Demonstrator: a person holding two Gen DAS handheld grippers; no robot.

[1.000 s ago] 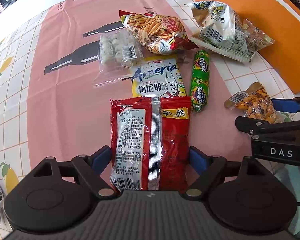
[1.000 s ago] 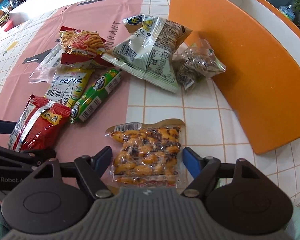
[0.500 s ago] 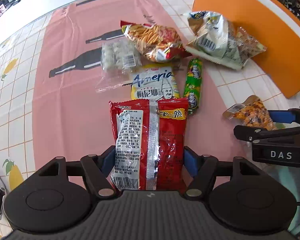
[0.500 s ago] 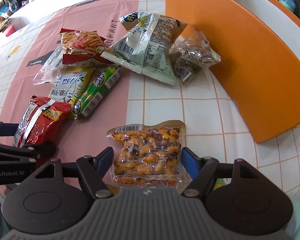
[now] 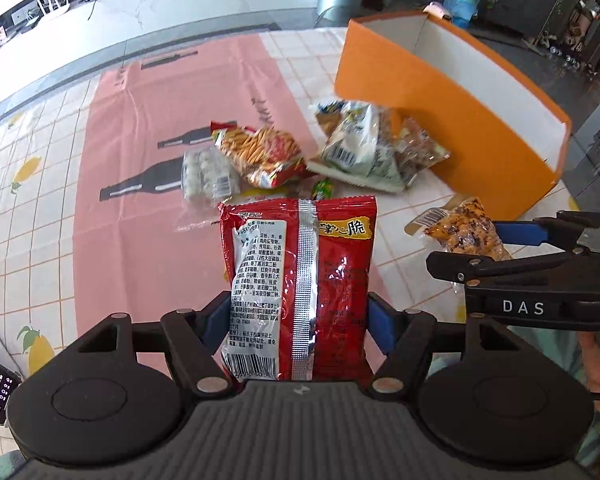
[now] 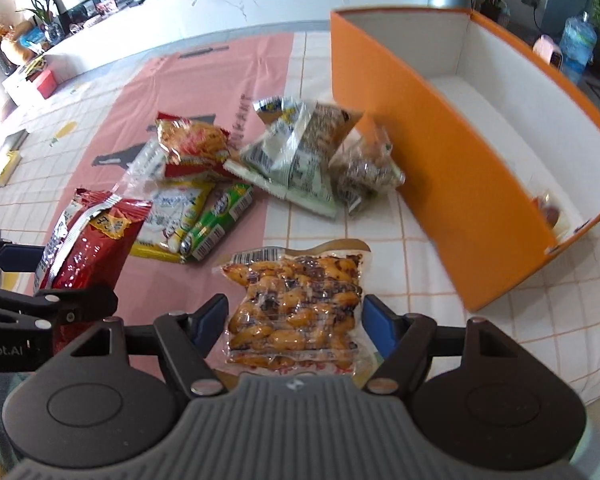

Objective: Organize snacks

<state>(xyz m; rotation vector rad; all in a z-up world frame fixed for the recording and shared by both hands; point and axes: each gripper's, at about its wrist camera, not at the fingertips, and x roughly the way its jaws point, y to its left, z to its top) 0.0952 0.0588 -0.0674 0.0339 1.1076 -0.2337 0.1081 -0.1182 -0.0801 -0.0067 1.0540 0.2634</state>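
Both grippers are up off the table with a packet each, raised, I'd guess, so the packets can clear the wall of the tall orange cardboard box (image 6: 440,168) on the right. The left gripper (image 5: 296,322) has its blue pads pressed against the sides of a glossy red foil snack bag (image 5: 300,280). The right gripper (image 6: 296,320) is closed on a clear vacuum pack of orange-brown nuts (image 6: 296,304). The remaining snacks lie heaped on the pink-and-tile tablecloth (image 6: 188,84), just left of the box.
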